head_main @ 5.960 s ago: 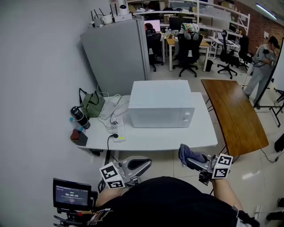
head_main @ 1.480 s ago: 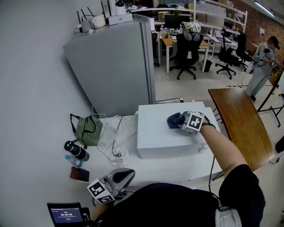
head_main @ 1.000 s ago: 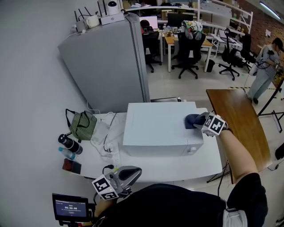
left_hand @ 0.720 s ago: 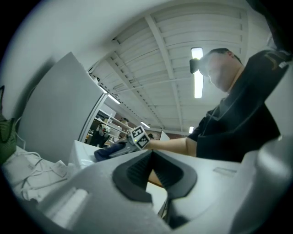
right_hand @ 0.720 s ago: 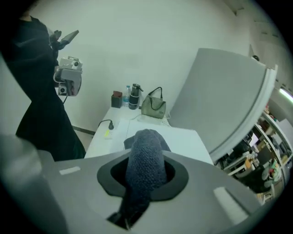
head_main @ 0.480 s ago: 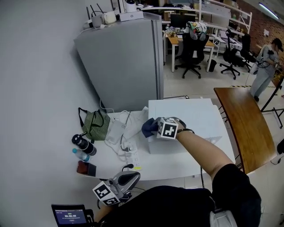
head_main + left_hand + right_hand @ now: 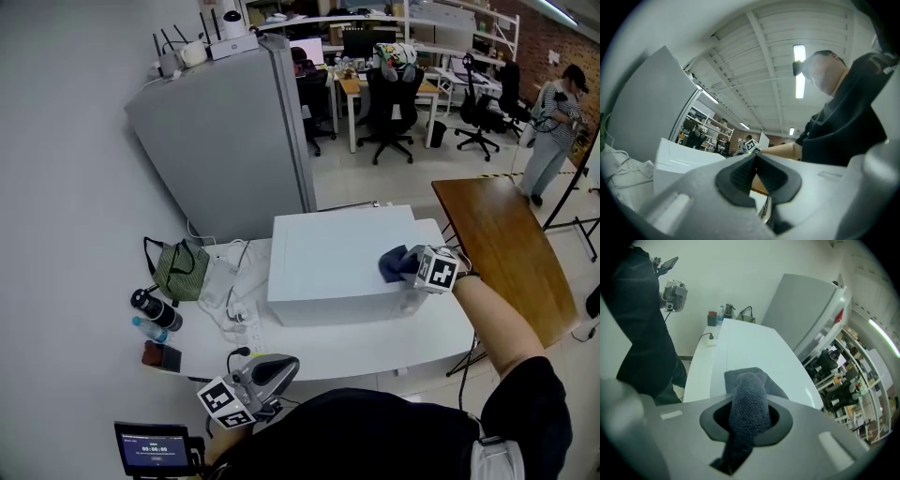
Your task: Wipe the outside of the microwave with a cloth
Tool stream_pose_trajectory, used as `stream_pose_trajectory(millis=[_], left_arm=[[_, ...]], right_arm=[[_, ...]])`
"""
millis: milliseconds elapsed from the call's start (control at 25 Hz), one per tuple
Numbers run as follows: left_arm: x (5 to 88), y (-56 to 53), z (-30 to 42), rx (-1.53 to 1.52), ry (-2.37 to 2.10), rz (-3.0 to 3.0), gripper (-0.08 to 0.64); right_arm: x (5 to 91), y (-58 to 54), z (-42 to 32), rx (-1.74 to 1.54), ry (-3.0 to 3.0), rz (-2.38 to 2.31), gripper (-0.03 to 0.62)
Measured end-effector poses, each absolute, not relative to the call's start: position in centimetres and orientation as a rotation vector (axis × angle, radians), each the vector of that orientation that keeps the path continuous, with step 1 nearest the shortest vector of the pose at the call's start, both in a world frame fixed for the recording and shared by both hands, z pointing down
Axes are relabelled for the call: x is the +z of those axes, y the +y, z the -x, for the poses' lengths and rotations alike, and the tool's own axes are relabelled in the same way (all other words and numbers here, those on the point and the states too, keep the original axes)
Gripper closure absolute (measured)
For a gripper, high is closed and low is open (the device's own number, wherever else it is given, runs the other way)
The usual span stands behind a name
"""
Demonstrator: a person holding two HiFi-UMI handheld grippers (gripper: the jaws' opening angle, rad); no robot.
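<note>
Head view: right tool (image 7: pixel 409 266) clamps nubby cloth (image 7: pixel 391 263) against boxy microwave (image 7: pixel 323 267).

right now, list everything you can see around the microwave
table: 1, white, centre
microwave: 1, white, on table
cloth: 1, dark blue, on microwave's top, right end
bag: 1, green, table's left end
flask: 1, black, table's left edge
fridge: 1, grey, behind table
wooden table: 1, brown, to the right
right gripper: 1, grey, shut on cloth
left gripper: 1, grey, shut, empty, near the person's body
</note>
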State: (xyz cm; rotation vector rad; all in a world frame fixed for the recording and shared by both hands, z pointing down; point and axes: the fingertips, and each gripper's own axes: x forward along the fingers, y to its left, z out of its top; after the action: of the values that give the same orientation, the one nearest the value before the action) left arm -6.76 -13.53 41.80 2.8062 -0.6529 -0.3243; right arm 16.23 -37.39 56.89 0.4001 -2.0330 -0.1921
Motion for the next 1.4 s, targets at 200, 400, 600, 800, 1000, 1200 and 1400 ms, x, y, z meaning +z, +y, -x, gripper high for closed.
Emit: stream_pose_trajectory(millis=[200, 400, 600, 800, 1000, 1200, 1400], left_arm=[[42.1, -13.1, 2.0, -0.311, -0.635, -2.79, 0.557], [42.0, -12.4, 4.7, -0.332, -0.678, -2.781, 0.557], [41.2, -11.2, 11.7, -0.362, -0.728, -2.798, 0.557], [42.3, -9.9, 18.3, -0.318, -0.758, -2.782, 0.557], [42.3, -10.1, 19.2, -0.31, -0.757, -2.782, 0.557], [41.5, -10.6, 13.1, -0.295, -0.682, -2.827, 0.557], [41.4, -10.9, 2.7, -0.302, -0.571, -2.85, 0.557]], right_arm=[[57.2, -37.0, -26.0, -0.137, -1.974, -0.465, 0.537], [53.0, -35.5, -15.0, -0.206, -2.216, -0.408, 0.537], [52.2, -32.2, 6.9, -0.365, -2.287, -0.142, 0.537], [54.8, -33.1, 18.0, -0.345, -2.244, -0.137, 0.537], [55.1, -33.6, 15.2, -0.336, -2.213, -0.15, 0.537], [55.7, -33.2, 1.8, -0.311, -2.151, -0.234, 0.538], [57.2, -31.9, -16.9, -0.287, -2.032, -0.362, 0.537]])
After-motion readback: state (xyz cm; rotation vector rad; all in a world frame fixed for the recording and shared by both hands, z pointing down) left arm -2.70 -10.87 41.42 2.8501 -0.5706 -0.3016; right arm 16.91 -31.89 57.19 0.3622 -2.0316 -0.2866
